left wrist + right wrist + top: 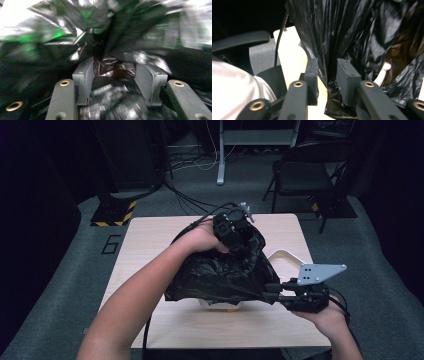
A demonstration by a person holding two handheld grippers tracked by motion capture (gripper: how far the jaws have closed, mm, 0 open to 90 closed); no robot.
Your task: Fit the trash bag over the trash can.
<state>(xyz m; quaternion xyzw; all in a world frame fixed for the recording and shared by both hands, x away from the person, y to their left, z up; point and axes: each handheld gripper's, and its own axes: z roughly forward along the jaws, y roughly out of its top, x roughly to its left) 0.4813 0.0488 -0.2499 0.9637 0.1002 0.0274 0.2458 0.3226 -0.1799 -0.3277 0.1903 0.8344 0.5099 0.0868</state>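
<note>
Plainly, the pale wooden counter (150, 245) carries the work, standing on grey carpet with a black folding chair (305, 170) beyond its far right corner; a black plastic bag (220, 275), crumpled and glossy, sits over the middle of the counter, stretched between the two grippers and draped over a white container (287, 257), whose rim shows at the bag's right and whose base peeks out at its near edge; the left gripper (240, 245) is at the bag's far top, the person's forearm reaching in from the near left; in the left gripper view its jaws stand apart with bag film bunched between them, the grey pads (86, 75) not pressing on it, so the hold looks let go, though the picture is blurred; the right gripper (272, 290), with its grey three-cornered plate on top, lies level at the bag's near right corner; in the right gripper view a fold of the bag hangs in the gap between its jaws, which stand slightly apart; I cannot tell whether they pinch the film.
</note>
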